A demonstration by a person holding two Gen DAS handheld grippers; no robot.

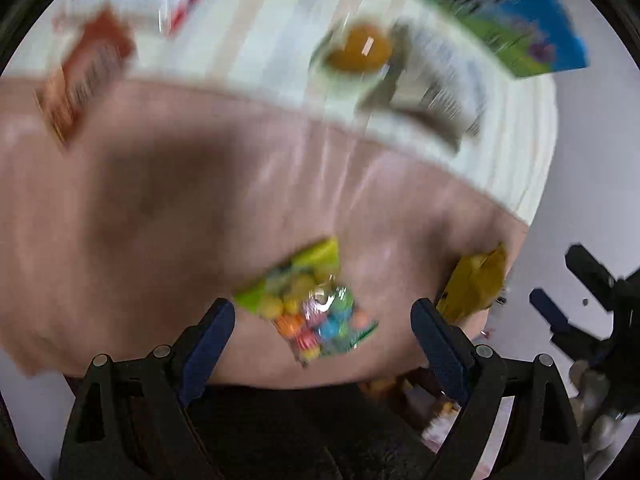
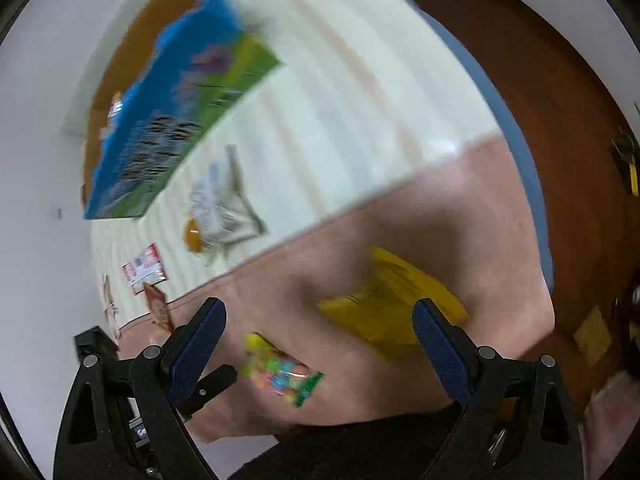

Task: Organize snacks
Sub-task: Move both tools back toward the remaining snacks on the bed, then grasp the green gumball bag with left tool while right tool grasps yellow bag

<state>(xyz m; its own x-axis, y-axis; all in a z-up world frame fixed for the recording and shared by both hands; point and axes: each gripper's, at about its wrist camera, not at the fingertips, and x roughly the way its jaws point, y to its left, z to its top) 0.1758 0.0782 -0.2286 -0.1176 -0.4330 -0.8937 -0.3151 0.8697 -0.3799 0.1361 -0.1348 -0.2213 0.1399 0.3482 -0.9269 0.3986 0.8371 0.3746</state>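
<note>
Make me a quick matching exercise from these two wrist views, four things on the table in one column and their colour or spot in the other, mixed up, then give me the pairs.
Things:
1. candy bag
2. yellow packet
3. big flat box
4. left gripper

Descriptions:
A. blue and green, lying on the cream striped cloth
B. jaws open, nothing between them
C. clear, full of multicoloured sweets, on the pink cloth
D. plain yellow, on the pink cloth near the table edge

Pairs: 1-C, 2-D, 3-A, 4-B
</note>
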